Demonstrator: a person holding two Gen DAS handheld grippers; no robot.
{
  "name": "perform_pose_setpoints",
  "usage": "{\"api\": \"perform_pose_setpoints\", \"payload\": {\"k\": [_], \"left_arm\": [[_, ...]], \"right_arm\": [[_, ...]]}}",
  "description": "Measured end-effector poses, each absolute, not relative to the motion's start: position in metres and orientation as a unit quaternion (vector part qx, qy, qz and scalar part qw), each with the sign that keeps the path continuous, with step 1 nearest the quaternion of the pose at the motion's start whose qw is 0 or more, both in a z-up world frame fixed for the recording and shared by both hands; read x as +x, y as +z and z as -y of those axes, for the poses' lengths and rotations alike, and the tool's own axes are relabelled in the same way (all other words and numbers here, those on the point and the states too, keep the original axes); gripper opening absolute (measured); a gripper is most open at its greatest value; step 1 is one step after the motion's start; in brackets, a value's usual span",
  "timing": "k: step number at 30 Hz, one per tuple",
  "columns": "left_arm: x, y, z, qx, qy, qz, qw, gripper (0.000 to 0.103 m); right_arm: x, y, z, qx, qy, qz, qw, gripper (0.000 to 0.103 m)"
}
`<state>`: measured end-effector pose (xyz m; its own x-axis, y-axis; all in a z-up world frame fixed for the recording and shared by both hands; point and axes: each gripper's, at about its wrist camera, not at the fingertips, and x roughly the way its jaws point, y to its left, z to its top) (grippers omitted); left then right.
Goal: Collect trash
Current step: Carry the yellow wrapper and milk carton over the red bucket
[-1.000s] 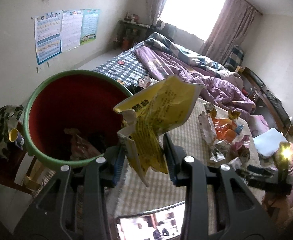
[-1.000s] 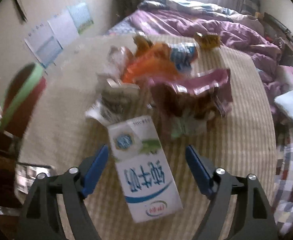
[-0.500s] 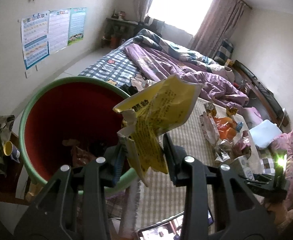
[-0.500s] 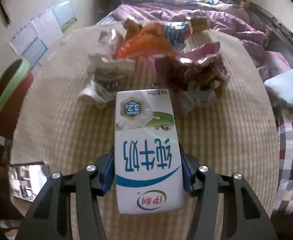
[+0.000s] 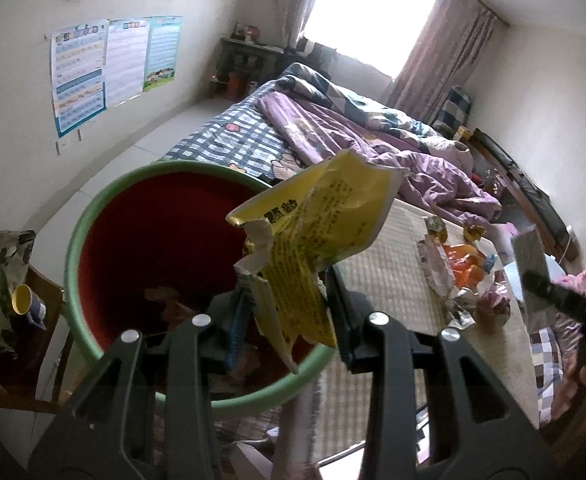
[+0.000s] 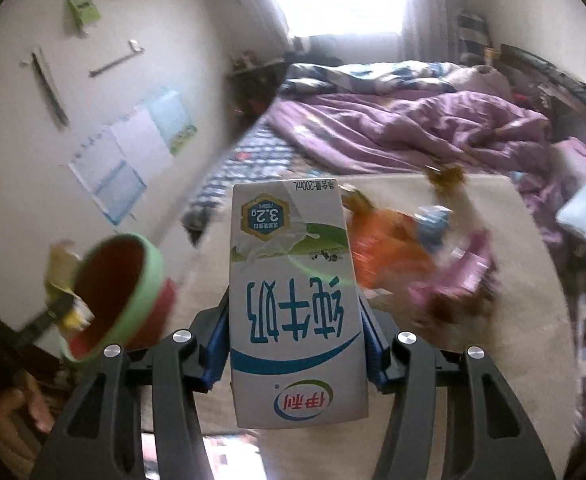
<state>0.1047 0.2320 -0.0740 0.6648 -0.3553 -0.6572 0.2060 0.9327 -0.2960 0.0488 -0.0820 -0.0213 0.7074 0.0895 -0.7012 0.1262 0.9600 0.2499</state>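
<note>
A round bin (image 5: pixel 93 248) with a green rim and red inside stands at the near left edge of the woven mat (image 5: pixel 397 280) that covers the near end of the bed. Crumpled wrappers (image 5: pixel 173 300) lie at its bottom, dim and partly hidden behind the gripper.

The left gripper (image 5: pixel 289 312) pinches a torn yellow packet (image 5: pixel 313 240) between its pads. The packet stands up from the jaws and hangs over the right part of the bin's mouth, its lower tip above the near rim.

The right gripper (image 6: pixel 295 344) is clamped on a white and blue milk carton (image 6: pixel 293 280), one pad on each side wall. The carton points away from the camera, its far end raised above the mat. In the right wrist view the bin (image 6: pixel 125 292) is to the left of the carton, tilted by the lens and blurred, with the left gripper and its yellow packet at the bin's left side.

More trash (image 5: pixel 461 276) lies in a heap on the mat to the right: an orange bag (image 6: pixel 389 248), a pink wrapper (image 6: pixel 461 272) and silvery scraps, well apart from both grippers. Beyond the mat, a purple quilt (image 5: pixel 357 136) is bunched on the bed.
</note>
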Motion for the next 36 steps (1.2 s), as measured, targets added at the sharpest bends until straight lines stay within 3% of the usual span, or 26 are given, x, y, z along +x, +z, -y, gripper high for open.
{"api": "perform_pose_setpoints", "payload": {"k": [8, 36], "left_arm": [[0.105, -0.078, -0.253, -0.107, -0.133, -0.381, 0.909, 0.035], [0.115, -0.095, -0.273, -0.101, -0.106, -0.409, 0.901, 0.035]], "right_arm": [[0.078, -0.007, 0.020, 0.114, 0.062, -0.380, 0.916, 0.053], [0.129, -0.039, -0.100, 0.059, 0.192, -0.420, 0.885, 0.053]]}}
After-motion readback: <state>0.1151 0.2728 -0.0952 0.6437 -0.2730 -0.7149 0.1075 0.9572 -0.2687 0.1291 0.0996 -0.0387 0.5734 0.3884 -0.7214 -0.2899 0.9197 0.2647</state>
